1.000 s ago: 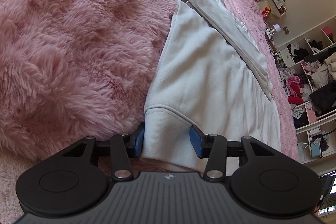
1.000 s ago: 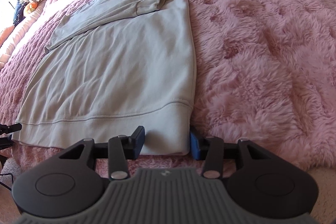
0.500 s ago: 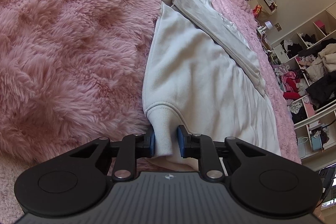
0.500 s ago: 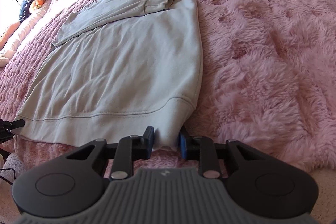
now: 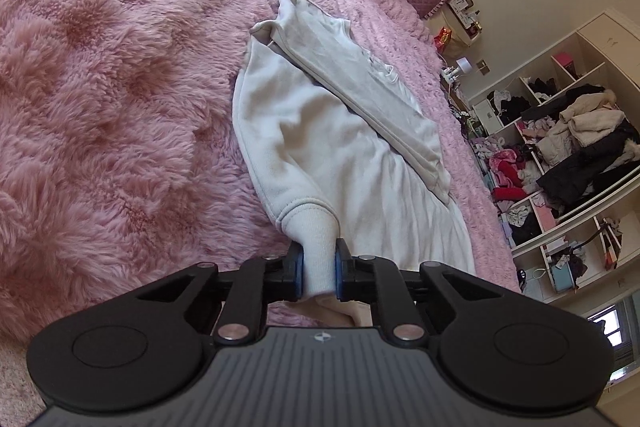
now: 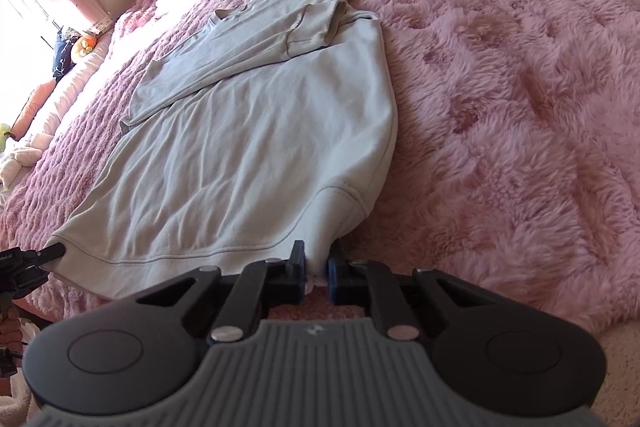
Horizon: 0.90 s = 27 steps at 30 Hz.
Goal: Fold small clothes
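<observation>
Pink shag blanket [image 5: 100, 99] all round, ahead of and to both sides of each gripper. Sweatshirt [image 6: 256, 131] spread flat on it, pale, long axis running straight away from the grippers: hem nearest, collar end farthest. Sleeves [image 6: 256, 39] already folded across the far part of the body, lying as a band crosswise to that axis.

Hem band lifted at both near corners, slightly bunched where pinched. Left gripper [image 5: 318, 269] clenched on the near left hem corner [image 5: 316, 239], ribbed cloth pulled into a tube between the blue pads. Right gripper [image 6: 316, 269] clenched on the near right hem corner [image 6: 336, 223]; only a sliver of cloth visible between the pads there, so depth of that bite probably shallow, hard to confirm. Tip of the left gripper also just visible at the far left edge of the right wrist view, at the other end of the hem.

Judged as the start of a bottom-to-top fold. Both grips at equal nearness along the hem, neither arm favoured. Coming move likely to turn on carrying both corners forward along the long axis, away from the holder, toward the sleeve band, kept level so the hem lands square across it.
</observation>
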Each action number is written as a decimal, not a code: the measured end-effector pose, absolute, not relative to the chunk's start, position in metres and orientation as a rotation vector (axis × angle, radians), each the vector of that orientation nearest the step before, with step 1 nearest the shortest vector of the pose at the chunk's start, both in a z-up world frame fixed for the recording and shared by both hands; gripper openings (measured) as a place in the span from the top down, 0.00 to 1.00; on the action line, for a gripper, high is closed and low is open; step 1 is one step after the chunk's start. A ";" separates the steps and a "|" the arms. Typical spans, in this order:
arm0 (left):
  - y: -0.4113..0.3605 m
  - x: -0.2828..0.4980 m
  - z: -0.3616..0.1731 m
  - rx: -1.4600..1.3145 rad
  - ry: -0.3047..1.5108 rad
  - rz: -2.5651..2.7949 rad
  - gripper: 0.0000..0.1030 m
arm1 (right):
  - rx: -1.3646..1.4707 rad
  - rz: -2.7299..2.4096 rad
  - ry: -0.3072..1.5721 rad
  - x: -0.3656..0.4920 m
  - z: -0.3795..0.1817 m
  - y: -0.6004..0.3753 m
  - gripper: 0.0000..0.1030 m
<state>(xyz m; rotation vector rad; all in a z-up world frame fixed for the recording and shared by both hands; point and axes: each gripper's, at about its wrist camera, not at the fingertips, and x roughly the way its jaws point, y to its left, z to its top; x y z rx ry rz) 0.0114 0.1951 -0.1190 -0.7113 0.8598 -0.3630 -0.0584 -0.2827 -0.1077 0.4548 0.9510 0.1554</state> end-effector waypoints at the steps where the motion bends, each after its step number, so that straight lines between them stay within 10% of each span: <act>1: 0.196 0.013 -0.117 -0.716 0.849 -0.368 0.85 | 0.468 0.155 0.943 -0.057 -0.106 -0.284 0.95; 27: 0.221 0.156 -0.068 -0.693 0.658 -0.429 1.00 | 0.587 0.141 0.685 0.087 -0.048 -0.295 0.97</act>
